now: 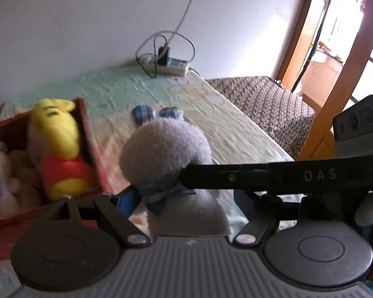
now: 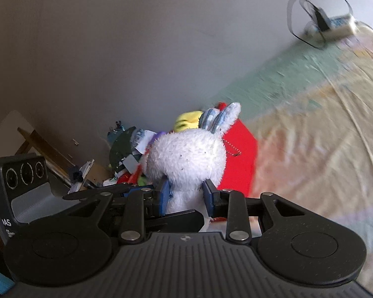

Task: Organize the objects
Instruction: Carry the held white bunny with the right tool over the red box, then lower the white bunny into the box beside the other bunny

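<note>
Plush rabbit [image 2: 186,156] pinched between both claws, right claw [image 2: 186,196] near-level.

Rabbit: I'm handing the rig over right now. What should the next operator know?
Right gripper: jaws shut on the rabbit at its neck.
Left gripper: jaws stand either side of the rabbit's body; whether they press on it is unclear.
Box: on the table, left of the rabbit in the left wrist view.
Done: the yellow bear and other toys are in the box.
Left: probably to put the rabbit in the box.
</note>
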Tool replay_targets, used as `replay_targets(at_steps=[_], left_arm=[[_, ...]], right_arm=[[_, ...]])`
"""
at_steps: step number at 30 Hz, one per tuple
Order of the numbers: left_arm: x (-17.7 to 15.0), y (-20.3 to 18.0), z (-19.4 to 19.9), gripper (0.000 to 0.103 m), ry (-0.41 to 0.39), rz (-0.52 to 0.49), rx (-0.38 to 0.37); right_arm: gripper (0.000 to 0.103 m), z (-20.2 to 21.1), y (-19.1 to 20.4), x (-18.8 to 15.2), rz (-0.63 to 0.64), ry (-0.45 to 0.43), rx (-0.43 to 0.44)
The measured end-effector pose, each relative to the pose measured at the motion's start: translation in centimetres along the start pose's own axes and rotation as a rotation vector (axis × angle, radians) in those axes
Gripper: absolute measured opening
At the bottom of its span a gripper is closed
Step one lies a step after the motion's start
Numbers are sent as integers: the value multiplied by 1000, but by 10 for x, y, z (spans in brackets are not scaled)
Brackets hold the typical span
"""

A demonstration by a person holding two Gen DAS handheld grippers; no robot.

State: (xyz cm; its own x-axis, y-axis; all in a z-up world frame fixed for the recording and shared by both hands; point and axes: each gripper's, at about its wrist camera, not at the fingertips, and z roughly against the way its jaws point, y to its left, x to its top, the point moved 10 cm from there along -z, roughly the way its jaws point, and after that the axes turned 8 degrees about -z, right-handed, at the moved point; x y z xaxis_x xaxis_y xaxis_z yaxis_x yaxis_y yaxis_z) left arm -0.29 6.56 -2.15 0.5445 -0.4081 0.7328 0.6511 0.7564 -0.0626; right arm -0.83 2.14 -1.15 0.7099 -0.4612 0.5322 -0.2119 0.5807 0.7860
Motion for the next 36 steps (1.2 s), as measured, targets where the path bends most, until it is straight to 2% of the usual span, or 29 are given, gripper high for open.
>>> replay_targets(at_steps=[8,17,24,30,36], left_arm=[[2,49,45,79,-97,-12,33],[-5,106,68,79,-132,-5,62],[-9,149,60,79,-134,55,60],[-23,175,37,78,-87,136,32],[-28,188,21,79,-59,156,18]], right_arm=[[32,-43,50,0,108,-64,24],[32,-89,79,0,201,-58,-13],[32,-130,81,4,252,-14,-82],[31,-156,73,0,311,1,-159],[31,-170,59,2,276,19,-195]])
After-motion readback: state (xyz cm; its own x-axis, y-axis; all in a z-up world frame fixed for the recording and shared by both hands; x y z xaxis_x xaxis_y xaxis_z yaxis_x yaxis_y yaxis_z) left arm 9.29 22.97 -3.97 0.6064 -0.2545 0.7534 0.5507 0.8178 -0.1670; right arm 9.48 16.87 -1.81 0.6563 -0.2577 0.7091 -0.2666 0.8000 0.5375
